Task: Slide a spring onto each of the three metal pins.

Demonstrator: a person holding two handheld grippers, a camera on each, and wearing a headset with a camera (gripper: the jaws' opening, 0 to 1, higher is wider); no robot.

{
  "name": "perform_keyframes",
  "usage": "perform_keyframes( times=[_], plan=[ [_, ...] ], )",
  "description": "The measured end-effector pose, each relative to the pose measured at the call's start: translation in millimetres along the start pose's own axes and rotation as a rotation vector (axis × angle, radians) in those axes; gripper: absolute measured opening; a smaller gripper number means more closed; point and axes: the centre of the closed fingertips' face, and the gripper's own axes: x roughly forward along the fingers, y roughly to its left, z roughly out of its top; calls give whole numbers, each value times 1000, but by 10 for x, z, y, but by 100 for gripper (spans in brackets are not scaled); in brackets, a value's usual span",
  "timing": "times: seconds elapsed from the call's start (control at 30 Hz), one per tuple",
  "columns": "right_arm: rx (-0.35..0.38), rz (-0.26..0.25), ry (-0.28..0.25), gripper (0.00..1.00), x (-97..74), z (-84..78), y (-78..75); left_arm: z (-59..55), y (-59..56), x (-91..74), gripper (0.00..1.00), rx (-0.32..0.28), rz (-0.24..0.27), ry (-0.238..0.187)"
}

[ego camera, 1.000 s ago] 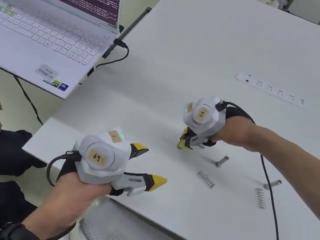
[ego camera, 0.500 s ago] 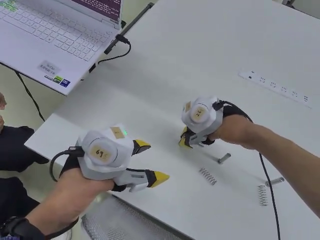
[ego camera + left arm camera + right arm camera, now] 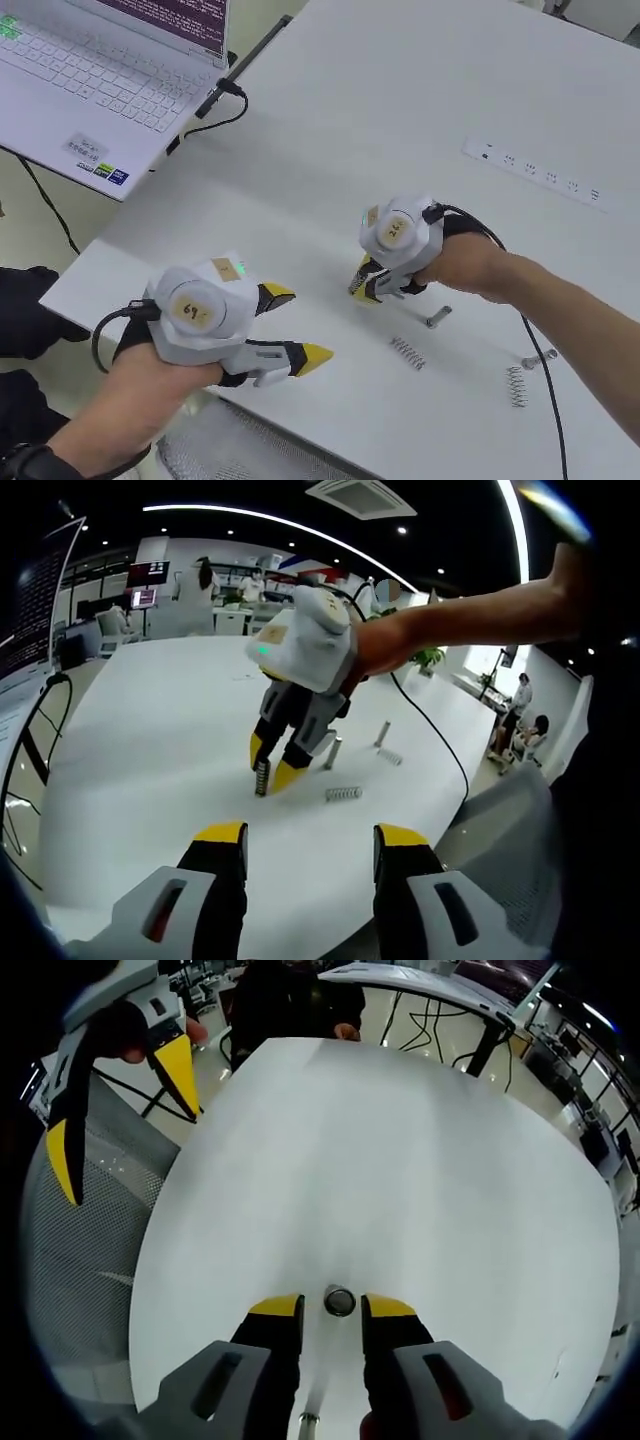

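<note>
Head view, upper left of the frame: I note a laptop [image 3: 100,80] with a black cable [image 3: 222,105] at its right edge. Both lie on the white table [image 3: 400,90].

Lower left: the left gripper [image 3: 297,325] hangs over the near edge of the table. Its jaws are spread wide and nothing is between them.

Centre: the right gripper [image 3: 365,287] points down at the tabletop. In the right gripper view its jaws are drawn close about a metal pin [image 3: 340,1301], seen end-on at bottom centre. One tip lies against the pin and a sliver of gap shows at the other, so I cannot tell whether the pin is clamped. In the left gripper view this pin stands upright on the table at the yellow tips. Its side looks ribbed, but it is too small there for me to say more.

Right of centre: a second pin [image 3: 437,317] lies on the table just beside the right gripper. A loose spring [image 3: 406,352] lies near it, toward the bottom of the frame.

Lower right: a third pin [image 3: 535,358] and a second spring [image 3: 515,385] lie close together.

Upper right: a white power strip [image 3: 535,172] lies well apart from the parts.
</note>
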Motion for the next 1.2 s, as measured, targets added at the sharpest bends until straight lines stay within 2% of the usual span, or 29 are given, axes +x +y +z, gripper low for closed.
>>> perform_keyframes(
  times=[0.2, 0.43, 0.57, 0.83, 1.2],
  plan=[
    [3, -24, -17, 23, -111, 27, -10, 31, 0, -1, 49, 6, 6, -7],
    [15, -57, -26, 24, -260, -33, -1, 48, -22, -10, 52, -4, 7, -12],
    [61, -95, -44, 24, -382, -111, 7, 64, -22, -17, 53, -23, 16, -22],
    [119, -134, -58, 24, -562, -312, 144, 106, -40, -26, 53, -42, 20, -39],
    [224, -171, -96, 24, -713, -565, 322, 155, -77, -23, 55, -30, 19, -46]
  ],
)
